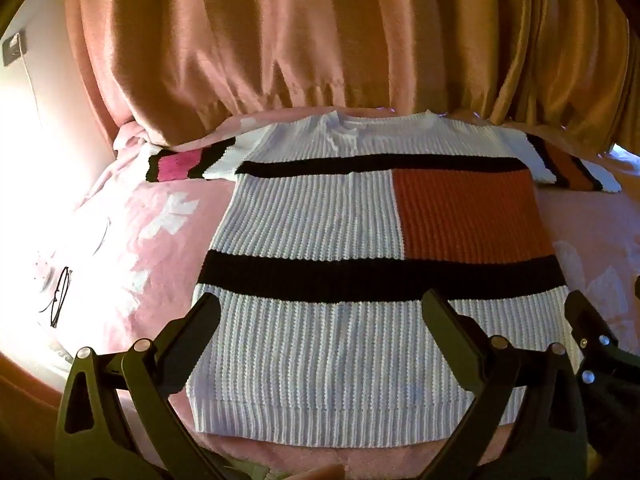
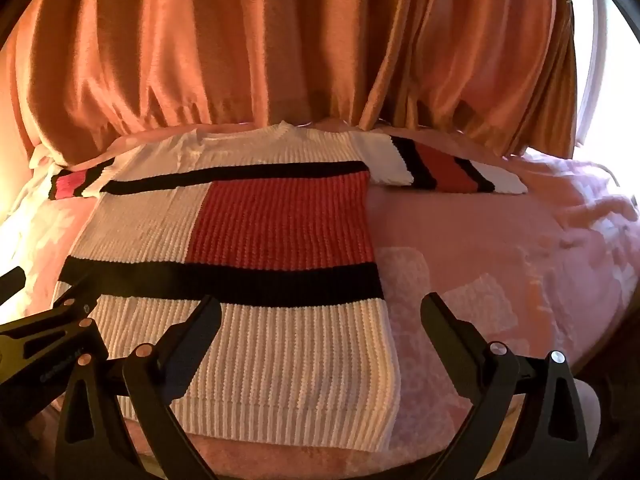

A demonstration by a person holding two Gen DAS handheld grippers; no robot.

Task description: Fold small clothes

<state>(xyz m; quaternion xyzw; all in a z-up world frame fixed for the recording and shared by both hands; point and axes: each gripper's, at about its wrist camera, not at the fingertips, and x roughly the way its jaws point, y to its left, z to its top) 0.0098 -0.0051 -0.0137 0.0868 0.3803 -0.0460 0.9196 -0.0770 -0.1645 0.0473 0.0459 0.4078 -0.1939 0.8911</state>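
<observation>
Since the sweater (image 1: 360, 240) lies flat on the pink bed (image 1: 140, 240), neck at twelve o'clock and hem at six, we judge no fold has begun. We hold the left gripper (image 1: 320, 304) spread wide over the hem, grasping nothing, and the right gripper (image 2: 320, 304) equally released at the hem's right corner (each ready to pinch a corner, we suppose). The sleeves (image 2: 452, 172) reach out to nine and three, so they likely fold in first.
</observation>
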